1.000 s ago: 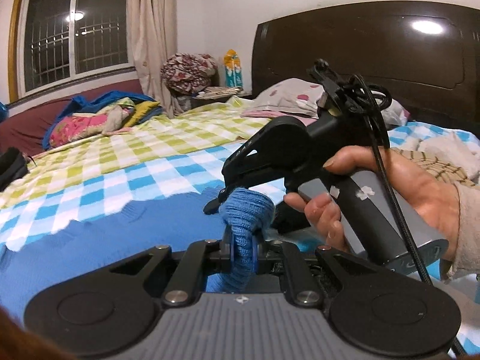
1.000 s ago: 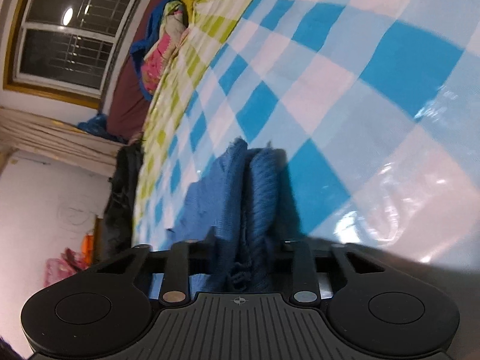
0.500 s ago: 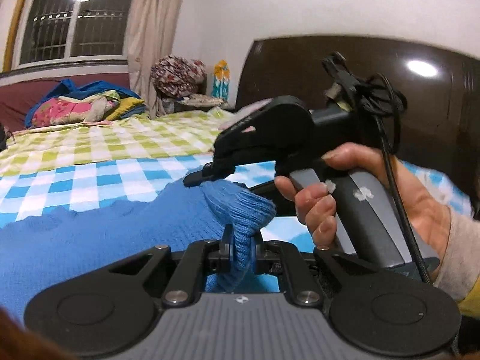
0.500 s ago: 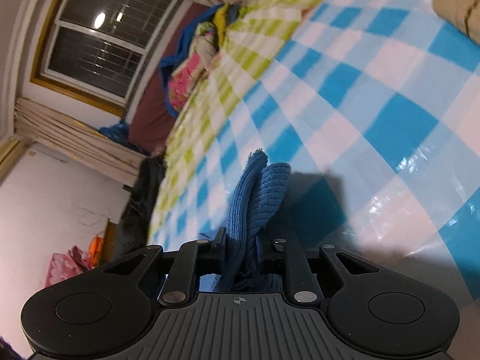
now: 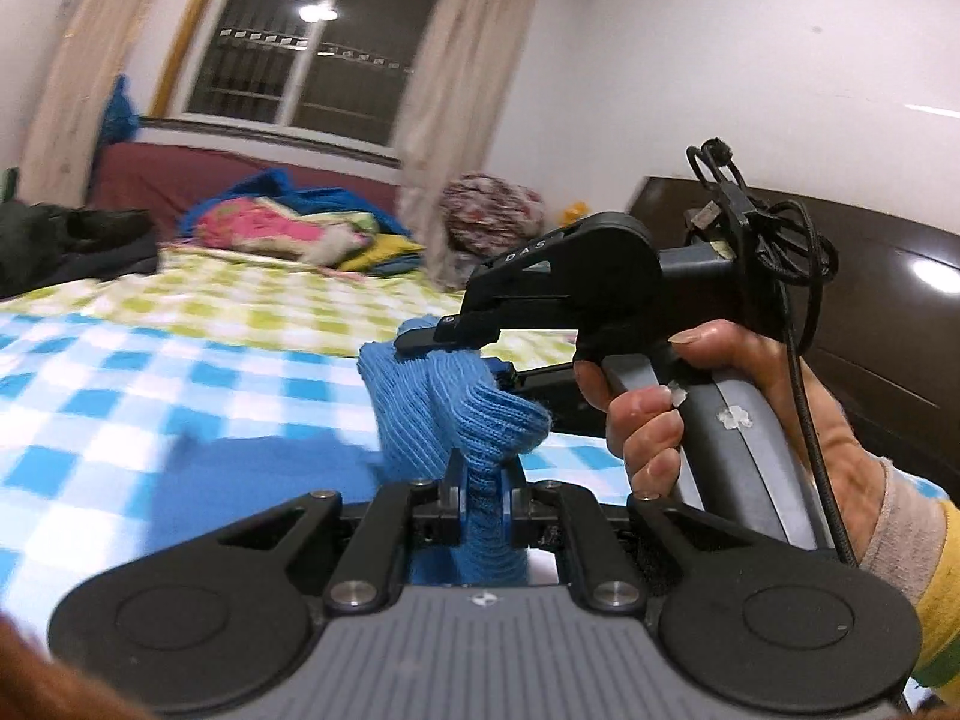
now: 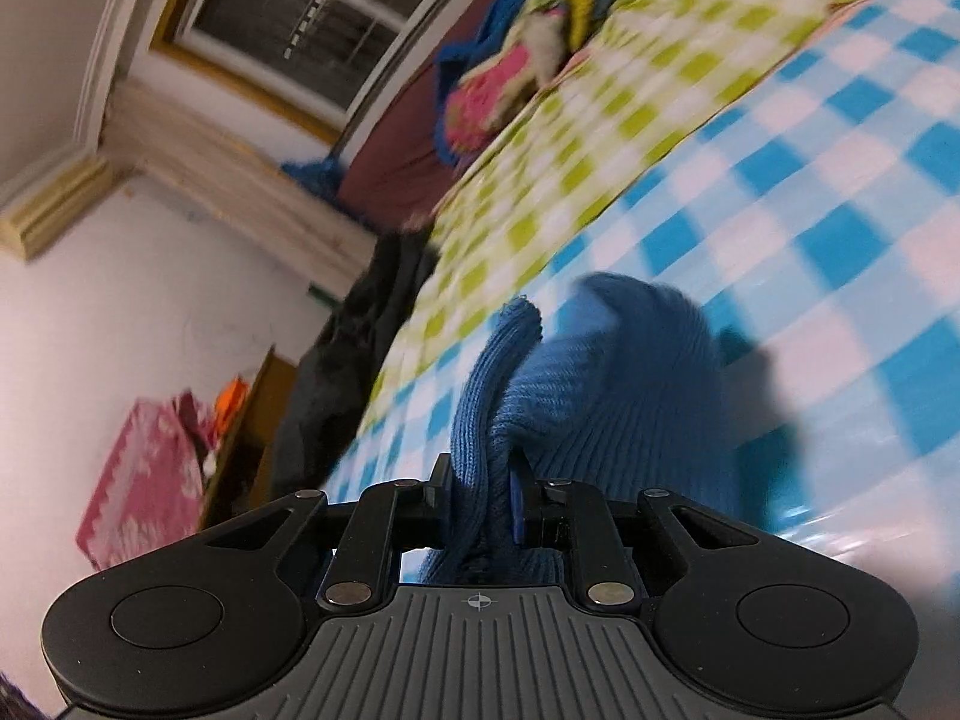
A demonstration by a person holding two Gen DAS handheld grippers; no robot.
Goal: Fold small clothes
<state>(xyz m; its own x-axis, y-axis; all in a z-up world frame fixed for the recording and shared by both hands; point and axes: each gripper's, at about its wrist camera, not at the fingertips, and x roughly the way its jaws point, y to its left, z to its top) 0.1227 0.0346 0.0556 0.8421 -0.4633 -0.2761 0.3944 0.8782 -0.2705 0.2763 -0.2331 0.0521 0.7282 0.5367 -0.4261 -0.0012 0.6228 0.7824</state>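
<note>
The left hand-held gripper has its jaws drawn close together on a bunched fold of the blue knit garment, whose ribbed edge stands up between the two fingers and flops over toward the right. Just beyond that bunch, the right hand-held gripper reaches in from the right, gripped at its grey handle by the person's right hand; its upper finger lies against the top of the same lifted fold. Seen from its own wrist camera, the right hand-held gripper is likewise closed down on the blue knit garment, with a ribbed strip rising straight up out of the narrow gap and the rest of the cloth humped to the right of it. The garment is held up off the bed, with more of its blue cloth trailing down onto the blue-and-white checked sheet to the left of the left gripper. Farther across the bed the sheet turns to green-and-white checks, and at the far edge of the bed lies a heap of pink, yellow and blue clothes. A dark garment rests on the bed to the left of that heap. Behind the bed are a window with pale curtains, and a dark wooden headboard stands at the bed's right end
</note>
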